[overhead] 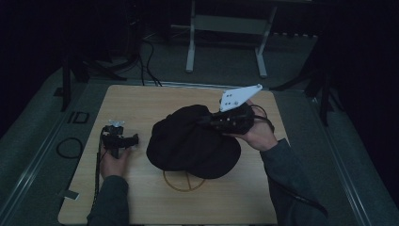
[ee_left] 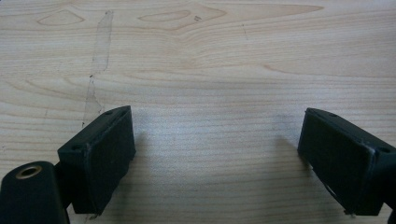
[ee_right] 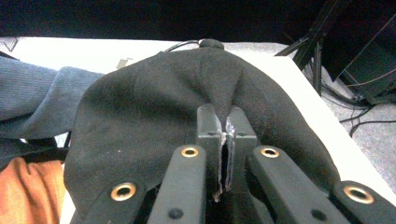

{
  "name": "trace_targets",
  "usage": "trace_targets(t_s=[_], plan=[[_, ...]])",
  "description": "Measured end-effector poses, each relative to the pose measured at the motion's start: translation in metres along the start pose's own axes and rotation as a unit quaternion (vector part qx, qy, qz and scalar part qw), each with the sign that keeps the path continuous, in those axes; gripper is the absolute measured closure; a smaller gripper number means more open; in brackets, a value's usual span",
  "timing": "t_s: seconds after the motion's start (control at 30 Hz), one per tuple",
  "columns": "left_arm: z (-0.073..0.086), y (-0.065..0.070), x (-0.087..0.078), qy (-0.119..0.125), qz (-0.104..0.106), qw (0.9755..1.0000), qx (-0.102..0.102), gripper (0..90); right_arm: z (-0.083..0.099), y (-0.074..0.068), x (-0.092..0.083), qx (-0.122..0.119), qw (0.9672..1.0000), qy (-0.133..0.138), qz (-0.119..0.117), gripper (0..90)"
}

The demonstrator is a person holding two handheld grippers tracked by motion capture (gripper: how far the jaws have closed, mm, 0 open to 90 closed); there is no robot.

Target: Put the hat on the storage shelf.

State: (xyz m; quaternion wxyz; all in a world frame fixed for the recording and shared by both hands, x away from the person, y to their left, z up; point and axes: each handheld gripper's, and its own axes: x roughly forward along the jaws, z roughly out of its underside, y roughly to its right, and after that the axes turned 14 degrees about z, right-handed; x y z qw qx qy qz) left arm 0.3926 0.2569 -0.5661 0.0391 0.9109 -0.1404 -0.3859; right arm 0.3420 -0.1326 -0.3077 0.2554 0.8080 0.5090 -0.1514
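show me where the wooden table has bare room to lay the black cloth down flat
Bare wood lies along the light wooden table's far edge, and along its near edge below the yellow ring mark. The middle is crowded by the bunched black cloth, pinched by the right gripper. The open left gripper rests near the left edge.

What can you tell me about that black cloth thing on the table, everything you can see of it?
The black cloth looks like a soft, matte fabric, perhaps a hat or bag, bunched into a rounded heap near the middle of the wooden table. Its lower edge covers part of a circle drawn on the tabletop. The right gripper is shut on a pinched fold at its top, so the fabric rises to a peak there, with creases fanning out from the jaws. In the right gripper view a small knob-like bump shows at its far edge. Nothing else touches it.
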Motion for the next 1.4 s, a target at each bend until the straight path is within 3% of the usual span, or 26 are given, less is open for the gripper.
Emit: trace_targets(t_s=[0.4,0.67,0.73,0.9,1.1,1.23,1.4], plan=[[0.000,0.000,0.000,0.000,0.000,1.0000,0.000,10.6,0.006,-0.001,0.012,0.001,0.9996,-0.022,-0.018,84.9],[0.000,0.000,0.000,0.000,0.000,1.0000,-0.001,10.6,0.007,-0.001,0.012,0.002,0.9992,-0.025,-0.032,67.1],[0.000,0.000,0.000,0.001,0.000,1.0000,-0.002,10.6,0.007,0.001,0.011,0.007,0.9994,-0.026,-0.020,57.5],[0.000,0.000,0.000,0.000,0.000,1.0000,-0.001,10.6,0.007,0.005,0.009,0.016,0.9995,-0.026,-0.010,49.1],[0.000,0.000,0.000,0.000,0.000,1.0000,-0.001,10.6,0.008,0.008,0.006,0.019,0.9995,-0.023,-0.004,47.1],[0.000,0.000,0.000,0.000,0.000,1.0000,-0.001,10.6,0.012,0.018,-0.001,0.031,0.9990,-0.027,0.018,47.3],[0.000,0.000,0.000,0.000,0.000,1.0000,-0.001,10.6,0.018,0.024,-0.005,0.037,0.9983,-0.036,0.028,47.4]])
